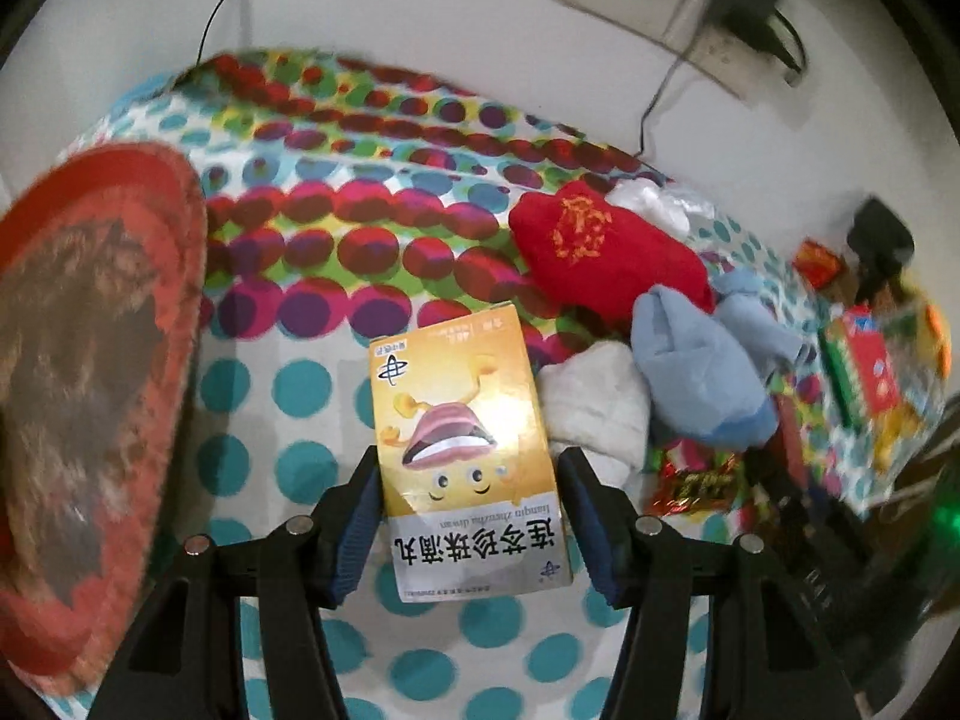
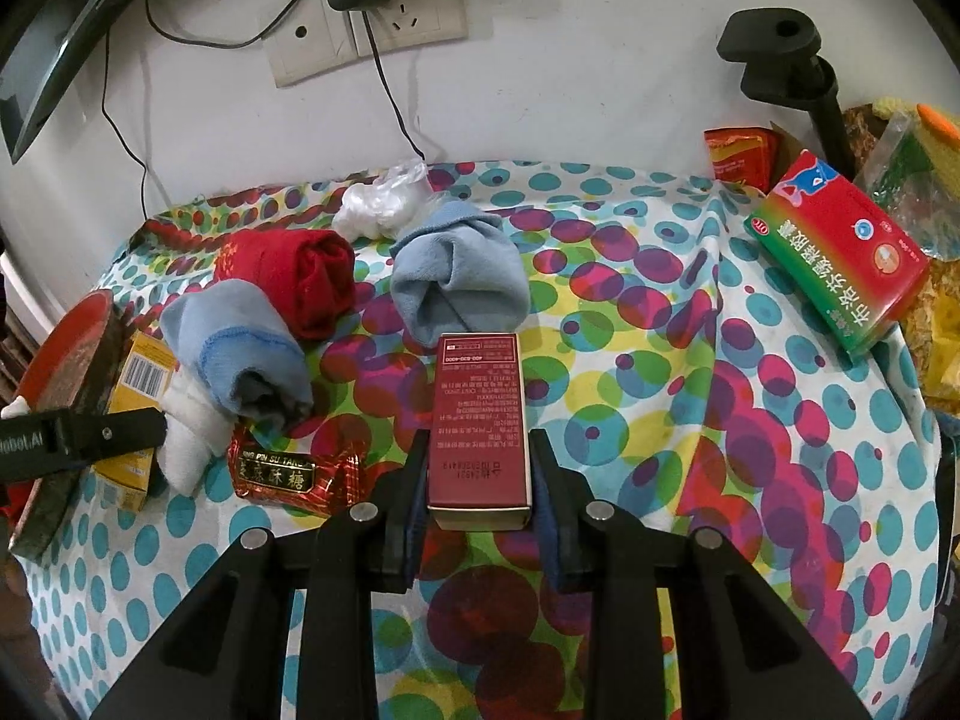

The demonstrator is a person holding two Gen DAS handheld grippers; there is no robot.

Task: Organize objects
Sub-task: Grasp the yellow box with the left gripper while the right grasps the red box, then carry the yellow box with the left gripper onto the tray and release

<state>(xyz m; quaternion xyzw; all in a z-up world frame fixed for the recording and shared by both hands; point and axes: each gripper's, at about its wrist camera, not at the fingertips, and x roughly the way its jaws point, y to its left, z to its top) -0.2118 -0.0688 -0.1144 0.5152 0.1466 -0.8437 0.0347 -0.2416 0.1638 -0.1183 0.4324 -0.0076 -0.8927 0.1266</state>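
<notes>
Grippers each hold a box: left gripper [image 1: 468, 516] clamps the yellow box [image 1: 462, 450], right gripper [image 2: 480, 480] the maroon box [image 2: 480, 420]. Placing comes next, likely grouping boxes apart from the rolled cloths [image 2: 456, 282].

The left gripper [image 1: 471, 519] is showing as matte black plastic, with two angular fingers branching out from broad, ribbed struts. Blue textured pads [image 1: 359, 531] are lining the inner faces of its fingers. Four round silver screw heads are sitting on top of the struts, two on each side. The right gripper [image 2: 480, 501] is looking the same: black angular frame, dark blue pads [image 2: 547, 525] inside the fingers, and four shiny round silver screws catching the light. No cables, sleeves or skin are showing on either one.
</notes>
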